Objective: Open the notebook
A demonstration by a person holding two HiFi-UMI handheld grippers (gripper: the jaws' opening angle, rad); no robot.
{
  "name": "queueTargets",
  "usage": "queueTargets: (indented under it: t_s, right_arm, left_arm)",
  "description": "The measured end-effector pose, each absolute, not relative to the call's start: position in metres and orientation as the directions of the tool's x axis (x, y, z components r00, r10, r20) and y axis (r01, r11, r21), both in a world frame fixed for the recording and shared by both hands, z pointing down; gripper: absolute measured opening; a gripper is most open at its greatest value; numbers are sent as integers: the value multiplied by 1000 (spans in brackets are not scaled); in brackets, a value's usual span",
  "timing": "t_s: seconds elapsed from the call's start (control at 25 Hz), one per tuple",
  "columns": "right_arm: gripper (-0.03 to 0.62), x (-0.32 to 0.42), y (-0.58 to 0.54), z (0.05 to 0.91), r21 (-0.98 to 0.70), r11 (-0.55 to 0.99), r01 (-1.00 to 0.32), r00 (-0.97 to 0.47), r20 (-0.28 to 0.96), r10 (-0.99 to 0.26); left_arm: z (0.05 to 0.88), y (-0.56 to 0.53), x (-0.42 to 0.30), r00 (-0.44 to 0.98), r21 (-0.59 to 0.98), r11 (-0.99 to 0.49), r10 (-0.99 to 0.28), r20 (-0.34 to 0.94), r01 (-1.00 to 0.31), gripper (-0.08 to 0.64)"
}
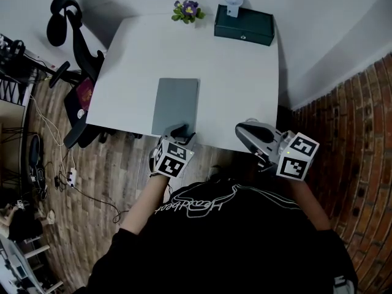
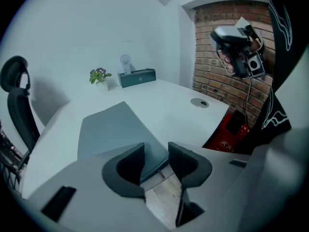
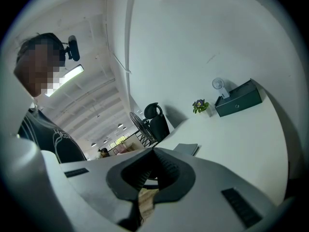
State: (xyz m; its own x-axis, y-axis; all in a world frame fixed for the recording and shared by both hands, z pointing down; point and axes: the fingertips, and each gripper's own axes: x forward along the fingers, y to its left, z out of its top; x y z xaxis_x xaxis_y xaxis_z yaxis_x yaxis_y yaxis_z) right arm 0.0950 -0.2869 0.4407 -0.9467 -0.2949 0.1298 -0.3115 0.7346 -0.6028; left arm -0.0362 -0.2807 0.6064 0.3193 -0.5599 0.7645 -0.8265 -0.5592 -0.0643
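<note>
The white counter (image 1: pixel 245 84) spreads ahead of both sets of jaws, and a black office chair (image 1: pixel 76 48) stands off its far-left side, well away from either. The grey notebook (image 1: pixel 176 106) lies closed and flat at the counter's near edge, right at the left gripper (image 2: pixel 157 161). Its long axis runs straight away from those jaws toward the far side of the counter, and its near short edge faces them. The left jaws stand apart, tilted down, with the notebook's near edge sitting in the gap between them. The pads do not look to be pressing on the cover, so nothing is gripped yet. The right gripper (image 3: pixel 153 154) hangs about level off the counter's near edge, with its jaws together and nothing between them. From those jaws the notebook lies off to the left and a little ahead, well apart. The left hand is plainly the nearer one, and the cover would most likely be lifted from this near edge or the corner beside it. Which long side carries the spine cannot be told from these views. A dark green box (image 1: pixel 244 24) sits far beyond both sets of jaws at the counter's back edge. A small potted plant (image 1: pixel 187 10) stands just left of the box.
</note>
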Motion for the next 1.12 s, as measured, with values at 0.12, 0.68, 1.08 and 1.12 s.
queueTargets:
  t_s: [0.12, 0.68, 1.08, 1.12]
  right_arm:
    - [2, 95, -286, 441, -603, 735, -311, -947, 125, -297]
    - [2, 75, -279, 431, -601, 745, -291, -953, 111, -283]
    - [2, 52, -267, 413, -605, 733, -310, -942, 90, -324]
    - [2, 49, -266, 411, -607, 731, -312, -940, 88, -329]
  left_arm:
    - [602, -279, -33, 346, -27, -559, -551, 760, -829, 132]
    - [566, -274, -42, 387, 19, -545, -570, 725, -838, 48]
    - [532, -271, -61, 452, 74, -562, -573, 684, -824, 44]
    - [529, -271, -64, 456, 74, -565, -574, 681, -822, 44]
